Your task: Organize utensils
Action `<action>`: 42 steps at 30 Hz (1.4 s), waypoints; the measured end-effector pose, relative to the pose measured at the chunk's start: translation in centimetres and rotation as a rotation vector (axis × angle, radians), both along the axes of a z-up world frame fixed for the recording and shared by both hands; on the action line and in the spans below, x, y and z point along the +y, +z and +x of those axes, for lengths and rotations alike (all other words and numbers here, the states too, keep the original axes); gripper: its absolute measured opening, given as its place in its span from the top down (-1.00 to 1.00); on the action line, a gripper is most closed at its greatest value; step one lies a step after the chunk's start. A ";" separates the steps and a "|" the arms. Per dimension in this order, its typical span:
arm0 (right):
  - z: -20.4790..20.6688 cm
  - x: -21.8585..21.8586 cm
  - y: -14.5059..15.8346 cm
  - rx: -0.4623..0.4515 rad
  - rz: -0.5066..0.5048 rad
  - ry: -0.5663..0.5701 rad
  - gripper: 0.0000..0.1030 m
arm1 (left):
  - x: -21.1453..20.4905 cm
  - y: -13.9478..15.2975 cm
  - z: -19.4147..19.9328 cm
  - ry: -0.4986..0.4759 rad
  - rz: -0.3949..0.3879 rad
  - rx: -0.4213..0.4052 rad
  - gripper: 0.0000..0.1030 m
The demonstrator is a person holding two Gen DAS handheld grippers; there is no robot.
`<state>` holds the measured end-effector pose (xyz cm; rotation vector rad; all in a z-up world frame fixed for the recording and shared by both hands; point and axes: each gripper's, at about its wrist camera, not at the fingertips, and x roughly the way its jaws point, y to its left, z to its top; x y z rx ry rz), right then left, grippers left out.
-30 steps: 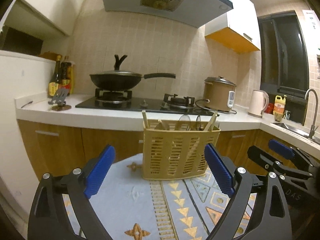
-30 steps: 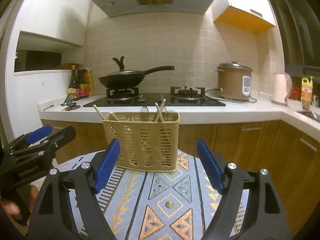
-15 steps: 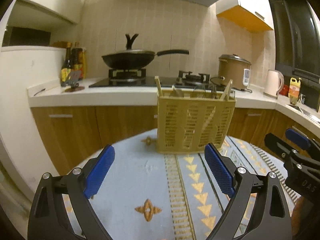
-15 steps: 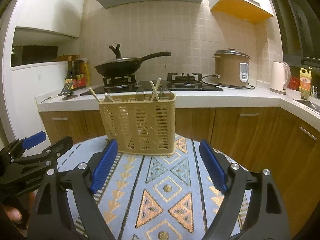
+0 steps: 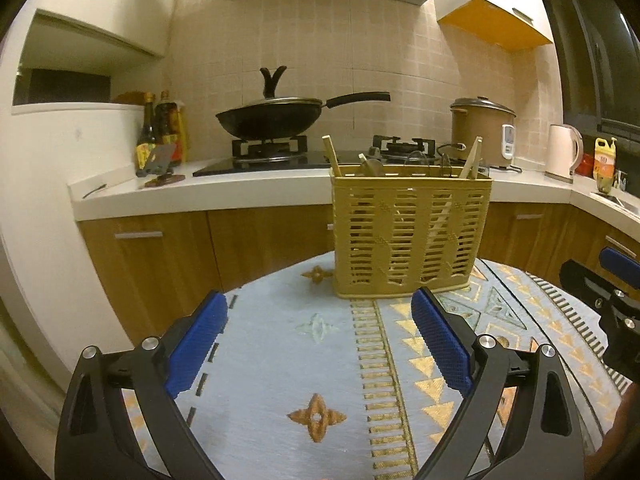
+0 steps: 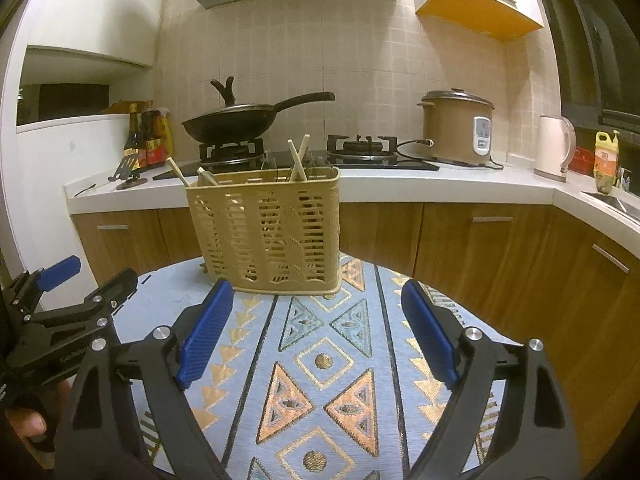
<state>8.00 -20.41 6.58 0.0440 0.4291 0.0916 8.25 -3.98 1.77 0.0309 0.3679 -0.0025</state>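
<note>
A tan slotted utensil basket (image 5: 410,236) stands upright at the far edge of the round table, also in the right wrist view (image 6: 268,234). Chopsticks (image 5: 331,156) and spoon handles stick out of its top; chopsticks (image 6: 298,158) show in the right wrist view too. My left gripper (image 5: 320,334) is open and empty, short of the basket above the cloth. My right gripper (image 6: 316,324) is open and empty, also short of the basket. The left gripper shows at the left in the right wrist view (image 6: 68,296).
A patterned blue cloth (image 6: 320,360) covers the table. Behind it runs a white counter (image 5: 240,188) with a wok on a stove (image 5: 276,120), sauce bottles (image 5: 164,128), a rice cooker (image 6: 456,128) and a kettle (image 6: 554,154). Wooden cabinets (image 6: 480,248) stand below.
Both grippers have drawn back from the basket and tilted downward, so more of the cloth shows. Both stay open and empty.
</note>
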 end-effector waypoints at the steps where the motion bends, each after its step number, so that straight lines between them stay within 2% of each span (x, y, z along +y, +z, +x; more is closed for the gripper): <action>1: 0.0 -0.1 0.0 0.000 0.005 0.002 -0.59 | 0.0 0.0 0.0 0.000 -0.002 -0.001 -0.76; 13: -0.2 -0.2 0.1 -0.005 0.011 0.001 -0.61 | -0.5 0.1 -0.3 0.001 0.030 -0.026 -0.80; 42: 0.3 -0.1 -0.3 0.012 0.004 0.004 -0.68 | -0.1 -0.1 0.1 -0.002 0.005 -0.001 -0.80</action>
